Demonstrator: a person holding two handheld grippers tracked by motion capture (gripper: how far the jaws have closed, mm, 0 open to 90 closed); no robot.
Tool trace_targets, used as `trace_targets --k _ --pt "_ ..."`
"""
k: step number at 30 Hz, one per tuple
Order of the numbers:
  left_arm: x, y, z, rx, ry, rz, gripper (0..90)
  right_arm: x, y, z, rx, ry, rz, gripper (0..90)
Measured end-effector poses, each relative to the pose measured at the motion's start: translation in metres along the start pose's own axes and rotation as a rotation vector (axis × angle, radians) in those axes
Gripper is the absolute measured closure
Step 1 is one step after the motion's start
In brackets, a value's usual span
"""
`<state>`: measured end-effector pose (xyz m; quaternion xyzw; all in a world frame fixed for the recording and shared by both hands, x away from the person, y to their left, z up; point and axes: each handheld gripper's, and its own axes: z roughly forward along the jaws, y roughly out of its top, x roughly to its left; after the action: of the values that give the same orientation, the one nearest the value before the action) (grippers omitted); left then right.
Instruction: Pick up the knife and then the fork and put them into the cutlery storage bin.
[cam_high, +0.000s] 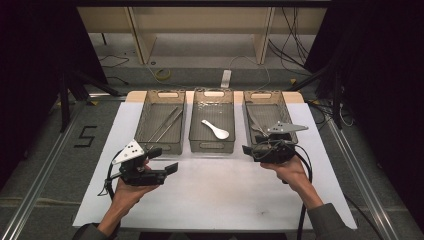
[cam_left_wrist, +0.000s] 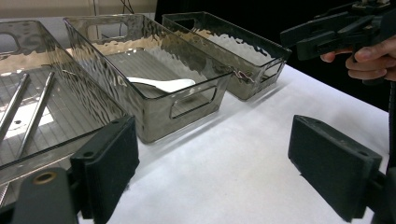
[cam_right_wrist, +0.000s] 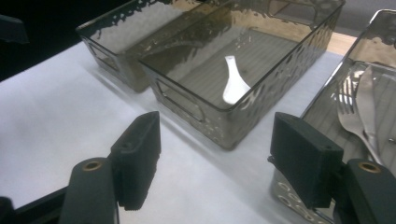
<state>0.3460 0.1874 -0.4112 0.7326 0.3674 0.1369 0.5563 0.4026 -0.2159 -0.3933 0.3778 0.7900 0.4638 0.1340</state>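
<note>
Smoked trays (cam_high: 214, 145) along desk's far edge, spoon (cam_high: 216, 129) in middle one.
Left tongs (cam_high: 162, 161) and right tongs (cam_high: 250, 149) both apart, holding nothing.

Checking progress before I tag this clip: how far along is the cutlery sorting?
Looks mostly done: chopsticks lie in the left bin, the white spoon in the middle bin, a fork in the right bin. In hand: nothing; left gripper and right gripper are open and empty. No loose cutlery shows on the white table sheet.
</note>
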Motion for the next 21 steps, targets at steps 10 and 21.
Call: trace_targets --k 10,21 --pt "0.000 0.000 0.000 0.002 -0.004 -0.001 15.5 0.011 -0.015 -0.004 -0.062 0.027 0.010 32.3" --pt "-0.001 0.000 0.000 0.010 -0.010 0.002 15.5 0.020 -0.027 -0.013 -0.091 0.043 -0.011 29.3"
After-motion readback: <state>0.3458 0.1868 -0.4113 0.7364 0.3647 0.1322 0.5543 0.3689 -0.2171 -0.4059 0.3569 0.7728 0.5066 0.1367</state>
